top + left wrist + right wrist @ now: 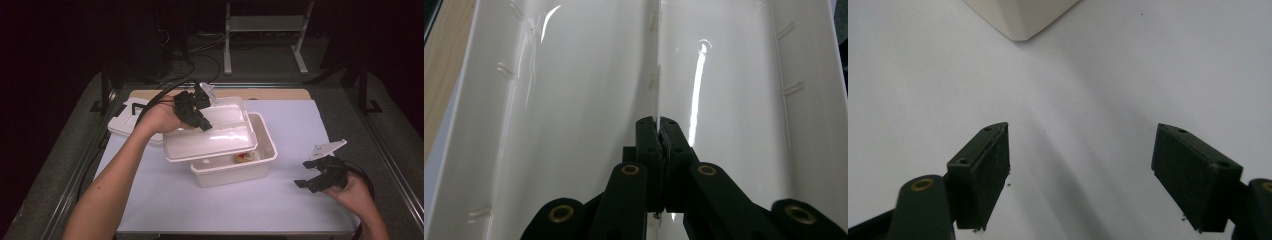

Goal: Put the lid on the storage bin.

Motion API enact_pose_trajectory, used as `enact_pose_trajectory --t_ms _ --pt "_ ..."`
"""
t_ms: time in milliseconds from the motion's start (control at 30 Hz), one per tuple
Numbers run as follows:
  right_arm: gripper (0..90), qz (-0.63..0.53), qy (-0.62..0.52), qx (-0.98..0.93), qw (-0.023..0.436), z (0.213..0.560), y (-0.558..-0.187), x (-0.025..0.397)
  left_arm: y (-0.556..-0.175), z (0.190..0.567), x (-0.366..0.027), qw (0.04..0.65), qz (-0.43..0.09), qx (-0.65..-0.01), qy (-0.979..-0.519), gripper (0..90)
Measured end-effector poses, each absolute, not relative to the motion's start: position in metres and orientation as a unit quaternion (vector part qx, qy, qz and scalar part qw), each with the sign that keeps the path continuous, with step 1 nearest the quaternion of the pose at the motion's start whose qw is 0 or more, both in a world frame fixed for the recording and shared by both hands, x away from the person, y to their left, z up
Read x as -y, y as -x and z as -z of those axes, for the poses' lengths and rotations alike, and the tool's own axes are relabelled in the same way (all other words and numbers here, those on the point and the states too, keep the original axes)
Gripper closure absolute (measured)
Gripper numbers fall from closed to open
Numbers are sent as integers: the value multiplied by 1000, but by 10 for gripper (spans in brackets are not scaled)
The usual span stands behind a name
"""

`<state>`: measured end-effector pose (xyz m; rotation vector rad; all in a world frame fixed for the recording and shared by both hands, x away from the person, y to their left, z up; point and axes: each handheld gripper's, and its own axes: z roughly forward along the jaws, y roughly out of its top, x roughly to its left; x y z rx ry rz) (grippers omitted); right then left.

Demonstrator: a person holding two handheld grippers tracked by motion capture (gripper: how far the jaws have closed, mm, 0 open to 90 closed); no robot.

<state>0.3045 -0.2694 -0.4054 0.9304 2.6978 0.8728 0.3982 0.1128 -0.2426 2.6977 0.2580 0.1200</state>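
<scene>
A white inner tray (220, 140) hangs tilted over the open white box (235, 175) in the middle of the table. My left gripper (204, 125) is shut on the tray's thin centre rib (657, 75), and in the left gripper view its jaws meet on that rib at the left gripper (658, 121). A small red and yellow object (244, 157) lies on the box floor under the tray's edge. My right gripper (303, 176) rests low at the right of the table, open, with nothing between its pads (993, 165). A corner of the box (1018, 22) lies ahead of it.
The box's white lid (125, 124) lies flat at the back left, partly under the left forearm. A white sheet (300, 130) covers the table, with a wooden strip (270, 93) along its far edge. Metal rails run down both table sides.
</scene>
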Motion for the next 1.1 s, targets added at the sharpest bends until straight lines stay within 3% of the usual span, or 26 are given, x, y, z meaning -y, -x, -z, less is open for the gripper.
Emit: enact_pose_trajectory --t_ms 1100 --pt "227 -297 -311 -899 80 404 -303 273 -409 271 -63 211 -26 -80 -974 890"
